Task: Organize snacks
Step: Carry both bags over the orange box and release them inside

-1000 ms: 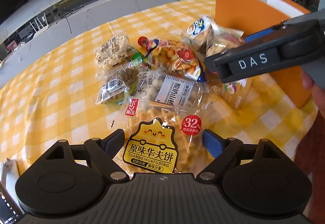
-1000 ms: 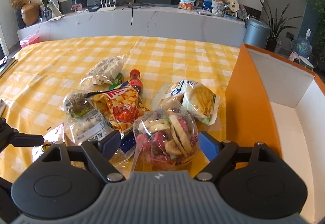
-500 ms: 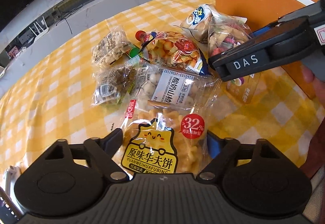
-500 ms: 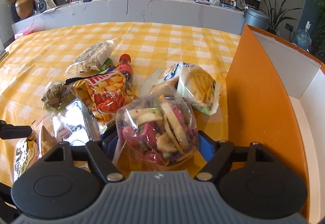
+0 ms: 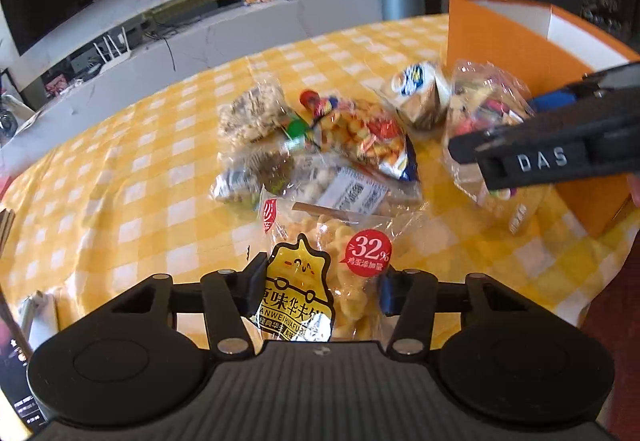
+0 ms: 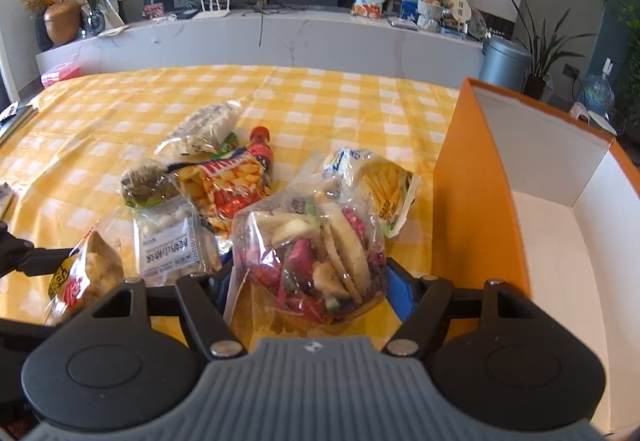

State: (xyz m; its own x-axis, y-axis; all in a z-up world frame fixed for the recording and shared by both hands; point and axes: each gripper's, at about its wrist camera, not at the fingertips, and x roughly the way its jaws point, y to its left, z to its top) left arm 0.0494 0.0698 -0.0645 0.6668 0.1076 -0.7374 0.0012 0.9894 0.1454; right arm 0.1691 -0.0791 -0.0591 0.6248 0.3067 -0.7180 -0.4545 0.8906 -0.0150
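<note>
Tabletop, yellow check, is carrying everything. Orange box is sitting at its right side, white inside showing bare. Snack pile is lying just left of the box. Right gripper fingers are pinching the mixed-chips bag beside the box wall. Left gripper fingers are pinching the yellow waffle-snack bag, well left of the box.

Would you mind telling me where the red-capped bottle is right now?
In the right wrist view the bottle lies left of centre in the snack pile, its cap pointing away, tucked behind the chips bag and right of the clear bag.
</note>
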